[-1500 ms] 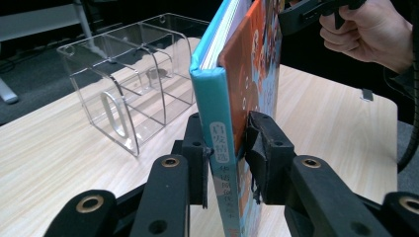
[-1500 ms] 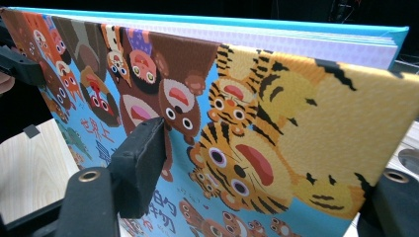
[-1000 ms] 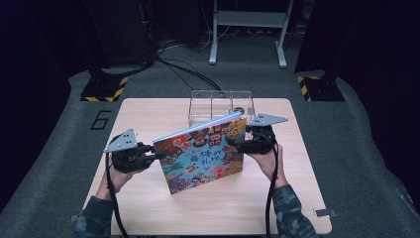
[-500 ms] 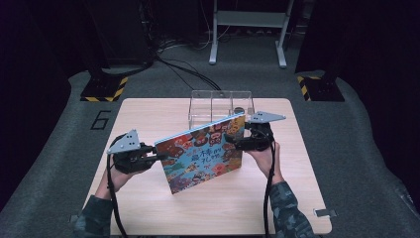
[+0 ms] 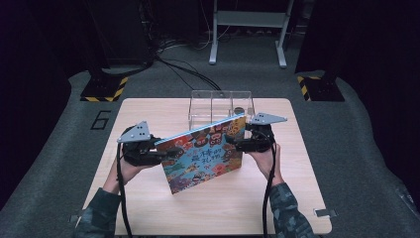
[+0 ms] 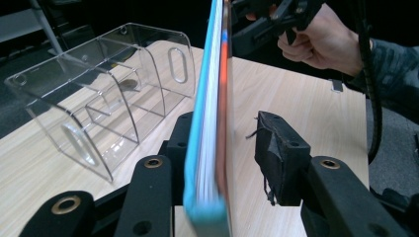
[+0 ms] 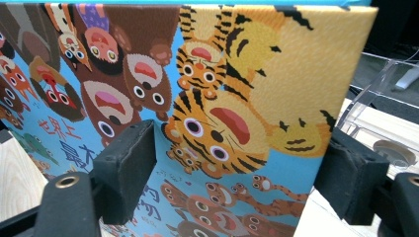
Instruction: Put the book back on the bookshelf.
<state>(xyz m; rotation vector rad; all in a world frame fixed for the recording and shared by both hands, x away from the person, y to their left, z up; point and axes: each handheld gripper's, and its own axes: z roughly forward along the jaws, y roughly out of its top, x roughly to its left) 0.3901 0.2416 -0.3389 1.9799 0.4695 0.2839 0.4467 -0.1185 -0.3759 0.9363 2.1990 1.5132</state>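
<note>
While the picture book point(image 5: 204, 153) stands tilted on its lower edge near the middle of the wooden table point(image 5: 292, 198), I have a gripper on each side of it. My left gripper point(image 5: 166, 153) sits at the book's left edge; in the left gripper view the blue spine and pages point(image 6: 207, 148) run between its jaws, the left jaw against the blue cover and the right pad point(image 6: 276, 155) standing clear of the orange cover with a gap of table showing, so this grip is released, the jaws having just been opening around the book. My right gripper point(image 5: 237, 144) meets the upper right part of the cover; in the right gripper view the tiger cover point(image 7: 222, 118) lies between the two black pads point(image 7: 126, 165), but I cannot tell whether they press on it. The clear acrylic organiser point(image 5: 220, 106) stands on the table just behind the book's top edge, with a small dark round thing point(image 5: 238, 110) inside it.
</note>
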